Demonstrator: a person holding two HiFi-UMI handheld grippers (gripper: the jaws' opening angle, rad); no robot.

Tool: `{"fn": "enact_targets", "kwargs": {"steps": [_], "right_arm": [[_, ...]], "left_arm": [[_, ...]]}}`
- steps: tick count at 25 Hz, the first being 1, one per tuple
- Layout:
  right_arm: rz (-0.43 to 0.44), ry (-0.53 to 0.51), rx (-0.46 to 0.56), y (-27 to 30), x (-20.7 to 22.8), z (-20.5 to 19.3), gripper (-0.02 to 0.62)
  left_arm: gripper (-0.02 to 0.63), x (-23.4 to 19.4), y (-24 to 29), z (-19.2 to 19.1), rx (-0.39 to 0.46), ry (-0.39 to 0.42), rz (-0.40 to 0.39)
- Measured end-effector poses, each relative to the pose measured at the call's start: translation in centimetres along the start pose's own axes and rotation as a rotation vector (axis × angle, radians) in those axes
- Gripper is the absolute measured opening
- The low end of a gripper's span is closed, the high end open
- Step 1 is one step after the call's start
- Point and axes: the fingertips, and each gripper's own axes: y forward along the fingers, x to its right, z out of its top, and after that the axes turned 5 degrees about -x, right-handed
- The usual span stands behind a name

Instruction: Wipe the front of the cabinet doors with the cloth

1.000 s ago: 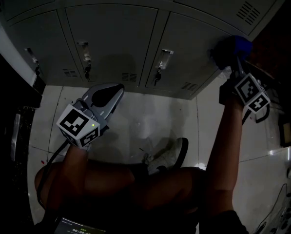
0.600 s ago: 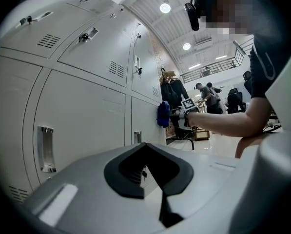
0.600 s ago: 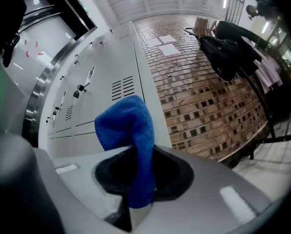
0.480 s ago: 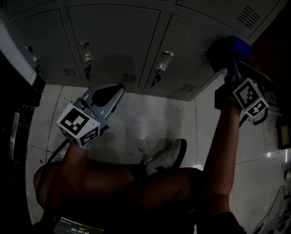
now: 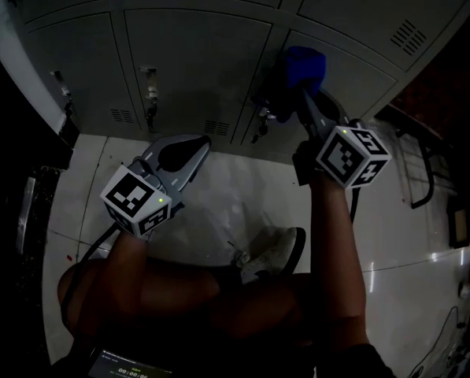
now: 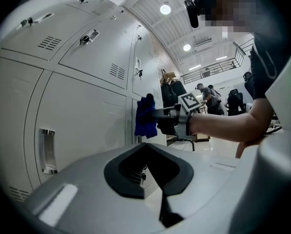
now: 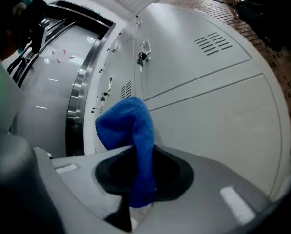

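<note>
Operator: Cloth, location?

Clerk: Blue cloth [image 7: 129, 130], one. It is pinched in your right gripper [image 7: 138, 182], whose jaws are closed on it. The bunched end stands up past the tips. In the head view it looks pressed to the cabinet doors [image 5: 195, 53] just beyond those jaws.

Operator: Left gripper?

Clerk: Your left gripper [image 6: 152, 172], one. Its jaws are together with nothing between them. It is held low and clear of the doors, well to the side of your right one.

Operator: Progress?

Clerk: Wiping under way, by my reading. The doors show no streak or sheen, so you cannot tally which panels are finished. The panel ahead of your right jaws is the one in hand. The panels ahead of your left gripper, with their handles [image 5: 148, 85], I would list as outstanding until your cloth crosses them.
</note>
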Motion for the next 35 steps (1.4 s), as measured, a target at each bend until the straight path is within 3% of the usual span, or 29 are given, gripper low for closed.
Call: {"fn": "enact_targets", "kwargs": {"steps": [6, 18, 35], "right_arm": [[0.006, -0.023, -0.057, 2.4, -0.3, -2.4, 0.064], [-0.125, 0.001, -0.056, 2.0, 3.5, -3.8, 0.064], [-0.437, -0.115, 0.007, -4.1, 10.8, -3.6, 0.064]], "left_arm": [[0.005, 0.0, 0.0, -0.2, -0.007, 0.002, -0.002], [0.005, 0.3, -0.1, -0.3, -0.01, 0.003, -0.005], [0.005, 0.4, -0.1, -0.2, -0.005, 0.003, -0.01]]}}
